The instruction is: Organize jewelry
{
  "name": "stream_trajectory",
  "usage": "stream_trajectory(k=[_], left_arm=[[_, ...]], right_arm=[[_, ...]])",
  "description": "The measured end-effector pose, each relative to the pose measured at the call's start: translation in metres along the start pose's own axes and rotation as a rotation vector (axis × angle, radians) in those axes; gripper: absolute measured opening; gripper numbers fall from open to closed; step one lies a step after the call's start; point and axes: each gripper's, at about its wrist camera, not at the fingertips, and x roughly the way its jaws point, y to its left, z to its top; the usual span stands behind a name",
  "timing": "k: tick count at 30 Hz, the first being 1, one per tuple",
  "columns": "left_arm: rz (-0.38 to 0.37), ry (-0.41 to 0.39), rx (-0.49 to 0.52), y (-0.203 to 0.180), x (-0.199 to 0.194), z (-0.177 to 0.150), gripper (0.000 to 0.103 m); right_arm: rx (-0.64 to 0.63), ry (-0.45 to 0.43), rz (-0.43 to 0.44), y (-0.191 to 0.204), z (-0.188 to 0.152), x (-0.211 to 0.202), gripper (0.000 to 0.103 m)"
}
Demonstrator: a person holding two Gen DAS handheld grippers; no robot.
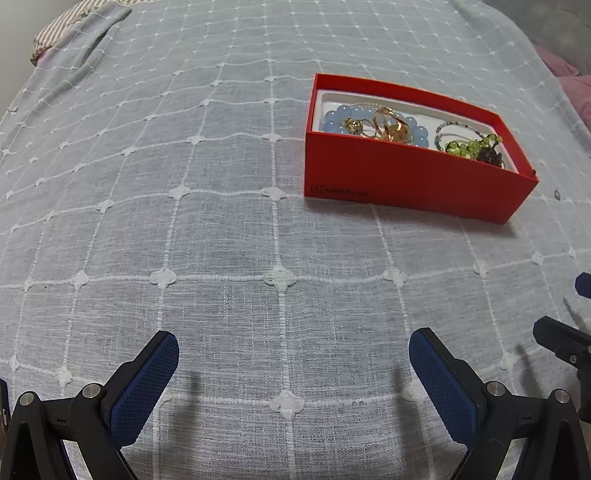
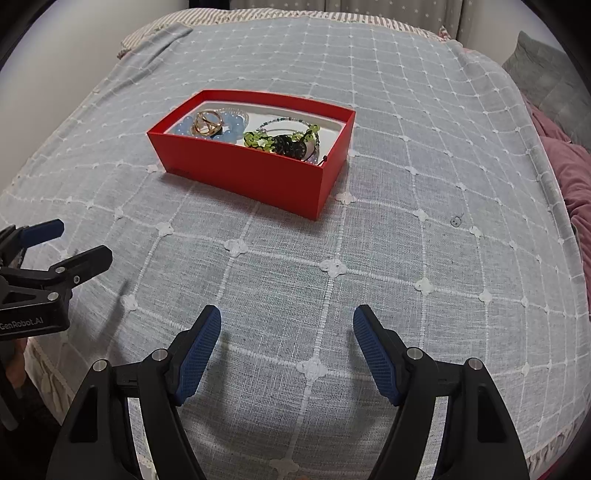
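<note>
A red open box (image 1: 406,181) (image 2: 251,177) sits on a grey-blue checked bedspread. Inside lie a pale blue bead bracelet (image 1: 334,120) (image 2: 232,123), gold rings (image 1: 388,125) (image 2: 207,122), a green bead bracelet (image 1: 465,146) (image 2: 258,140) and a dark piece (image 2: 288,146). A tiny ring-like item (image 2: 455,221) (image 1: 557,193) lies on the cloth right of the box. My left gripper (image 1: 291,343) is open and empty, well short of the box. My right gripper (image 2: 287,317) is open and empty, also short of the box. The left gripper also shows in the right wrist view (image 2: 74,240).
The bedspread (image 2: 406,110) covers the whole bed. A striped pillow (image 1: 66,26) lies at the far left corner. Pink bedding (image 2: 576,177) and a grey cushion (image 2: 546,81) lie off the right edge. A white wall runs along the left side.
</note>
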Motion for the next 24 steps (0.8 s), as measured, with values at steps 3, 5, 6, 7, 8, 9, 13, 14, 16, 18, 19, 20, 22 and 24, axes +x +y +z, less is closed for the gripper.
stream_trajectory(k=[3, 5, 6, 7, 8, 9, 13, 14, 16, 18, 19, 20, 22, 24], left_arm=[[-0.002, 0.000, 0.001, -0.0001, 0.0002, 0.0006, 0.102], [-0.004, 0.000, 0.003, -0.0008, 0.0001, 0.0011, 0.102], [-0.004, 0.000, 0.004, -0.0013, 0.0000, 0.0015, 0.102], [-0.005, 0.000, 0.005, -0.0019, -0.0003, 0.0012, 0.102], [-0.004, 0.000, 0.006, -0.0024, -0.0004, 0.0011, 0.102], [-0.003, 0.000, 0.006, -0.0026, -0.0006, 0.0008, 0.102], [-0.004, 0.000, 0.005, -0.0027, -0.0010, 0.0005, 0.102], [-0.004, 0.000, 0.005, -0.0025, -0.0010, 0.0005, 0.102], [-0.004, 0.000, 0.005, -0.0026, -0.0010, 0.0005, 0.102], [-0.005, 0.000, 0.005, -0.0024, -0.0010, 0.0005, 0.102], [-0.005, 0.000, 0.005, -0.0028, -0.0012, 0.0006, 0.102], [-0.006, -0.001, 0.005, -0.0030, -0.0015, 0.0009, 0.102], [-0.007, -0.003, 0.007, -0.0036, -0.0022, 0.0012, 0.102], [-0.007, -0.003, 0.009, -0.0042, -0.0026, 0.0011, 0.102]], right_arm=[[0.000, 0.000, 0.000, 0.0001, -0.0001, 0.0001, 0.077], [0.000, 0.000, 0.001, 0.0002, 0.0000, 0.0002, 0.077], [0.000, 0.000, 0.000, 0.0003, 0.0000, 0.0002, 0.077], [0.000, 0.000, 0.000, 0.0004, 0.0000, 0.0003, 0.077], [0.000, 0.000, 0.000, 0.0004, 0.0001, 0.0003, 0.077], [0.000, 0.000, 0.000, 0.0005, 0.0000, 0.0003, 0.077], [0.000, 0.000, 0.000, 0.0009, 0.0002, 0.0006, 0.077], [0.000, 0.000, 0.000, 0.0008, 0.0003, 0.0006, 0.077], [0.001, -0.001, -0.001, 0.0006, 0.0006, 0.0005, 0.077], [0.004, -0.003, -0.002, 0.0010, -0.0003, 0.0004, 0.077], [0.006, -0.004, -0.002, 0.0010, -0.0009, 0.0004, 0.077], [0.008, -0.005, -0.002, 0.0010, -0.0010, 0.0004, 0.077], [0.012, -0.007, -0.004, 0.0005, -0.0012, 0.0004, 0.077], [0.015, -0.008, -0.004, 0.0000, -0.0010, 0.0005, 0.077]])
